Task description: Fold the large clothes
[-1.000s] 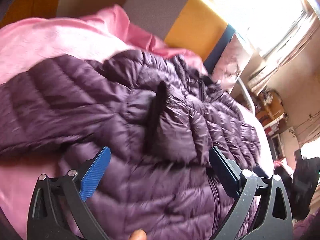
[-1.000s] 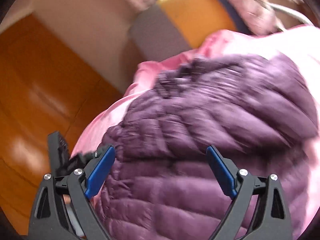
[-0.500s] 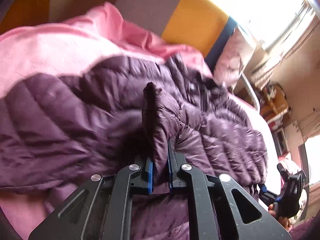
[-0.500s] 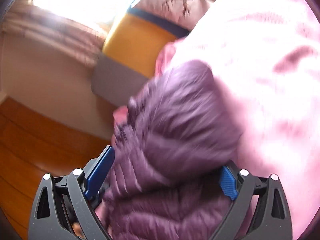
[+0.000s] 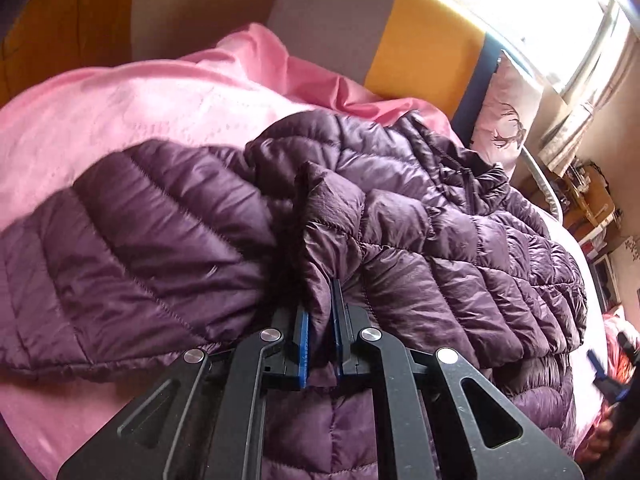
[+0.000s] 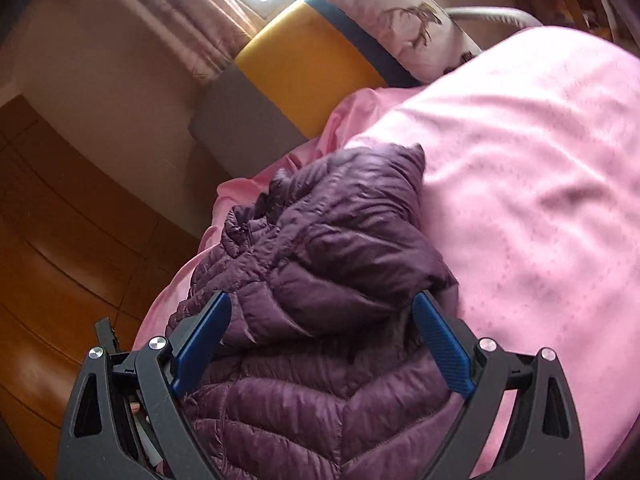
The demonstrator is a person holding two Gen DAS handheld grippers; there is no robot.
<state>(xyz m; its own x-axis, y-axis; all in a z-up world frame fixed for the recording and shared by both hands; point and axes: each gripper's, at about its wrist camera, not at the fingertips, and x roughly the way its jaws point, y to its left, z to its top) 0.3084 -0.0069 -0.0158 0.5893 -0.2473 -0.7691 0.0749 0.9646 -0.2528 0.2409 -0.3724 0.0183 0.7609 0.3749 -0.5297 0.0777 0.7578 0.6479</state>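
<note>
The left claw (image 5: 320, 344) is clamped on a raised fold of the purple quilted down jacket (image 5: 420, 240), its blue pads (image 5: 303, 354) pressed to either side of the pinched fabric. The jacket lies spread across a pink bedspread (image 5: 140, 112), with one sleeve reaching out to the left in the left wrist view. The right claw (image 6: 320, 344) stands wide apart, its blue fingers (image 6: 442, 354) straddling a bunched part of the jacket without closing on it. Behind the bed are a grey, yellow and blue headboard (image 6: 304, 64) and a pillow with a deer print (image 6: 404, 28).
</note>
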